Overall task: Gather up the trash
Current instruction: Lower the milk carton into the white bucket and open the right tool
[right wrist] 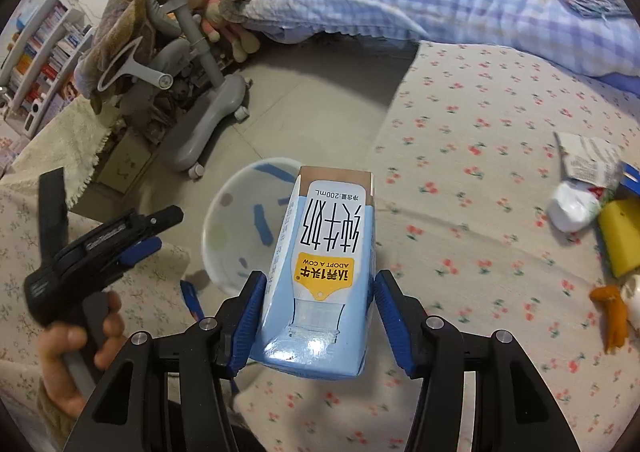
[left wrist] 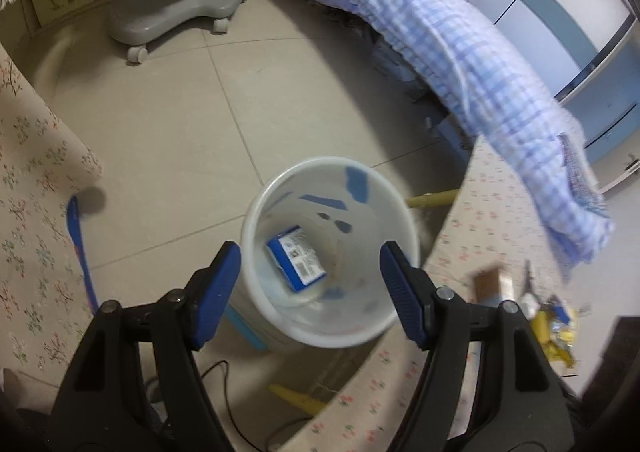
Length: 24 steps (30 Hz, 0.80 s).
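Observation:
A white bin (left wrist: 280, 316) stands on the floor beside the floral table. A blue box (left wrist: 296, 258) lies at its bottom. My left gripper (left wrist: 310, 264) is open and empty, right above the bin's mouth. My right gripper (right wrist: 320, 292) is shut on a light blue milk carton (right wrist: 324, 272) and holds it over the table edge, near the bin (right wrist: 232, 228). The left gripper (right wrist: 120, 240) shows in the right wrist view, held in a hand. More trash lies on the table: a white wrapper (right wrist: 572, 203), a yellow box (right wrist: 622, 236) and an orange scrap (right wrist: 610, 312).
The floral tablecloth (right wrist: 480, 131) covers the table at right. A grey wheeled chair base (left wrist: 176, 15) stands on the tiled floor beyond. A bed with a checked blue quilt (left wrist: 460, 51) runs along the right. A blue pen (left wrist: 80, 248) lies on the left cloth.

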Tool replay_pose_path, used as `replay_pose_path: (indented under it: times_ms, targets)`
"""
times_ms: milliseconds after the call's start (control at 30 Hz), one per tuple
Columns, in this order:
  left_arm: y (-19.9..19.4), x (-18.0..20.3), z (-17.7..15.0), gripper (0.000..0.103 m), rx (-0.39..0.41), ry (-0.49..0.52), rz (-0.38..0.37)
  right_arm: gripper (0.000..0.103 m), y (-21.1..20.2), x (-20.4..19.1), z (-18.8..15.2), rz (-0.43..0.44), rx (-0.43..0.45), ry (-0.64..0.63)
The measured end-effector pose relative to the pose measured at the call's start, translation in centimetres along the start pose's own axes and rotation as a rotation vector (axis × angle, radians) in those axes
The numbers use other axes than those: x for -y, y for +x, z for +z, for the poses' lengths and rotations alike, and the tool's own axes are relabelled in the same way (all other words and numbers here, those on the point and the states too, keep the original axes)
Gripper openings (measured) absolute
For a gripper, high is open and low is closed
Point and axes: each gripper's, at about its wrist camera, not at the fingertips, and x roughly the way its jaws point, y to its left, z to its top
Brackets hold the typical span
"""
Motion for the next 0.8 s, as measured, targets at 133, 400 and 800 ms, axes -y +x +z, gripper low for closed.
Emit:
replay_pose_path:
  times_ms: [133, 400, 800]
  targets:
    - [-0.8, -1.0, 0.5, 0.072, -0.006, -0.053, -0.018, 0.057, 3.1, -2.9, 1.0, 0.008, -0.032, -0.048]
    - [-1.9, -3.8, 1.4, 0.072, 0.026, -0.185, -0.05, 0.063, 10.3, -10.0, 4.3, -0.131, -0.069, -0.314]
    - [-1.8, -1.5, 0.7, 0.072, 0.019, -0.111, -0.097, 0.065, 7.2, -6.7, 3.3, -0.225, -0.048, -0.319]
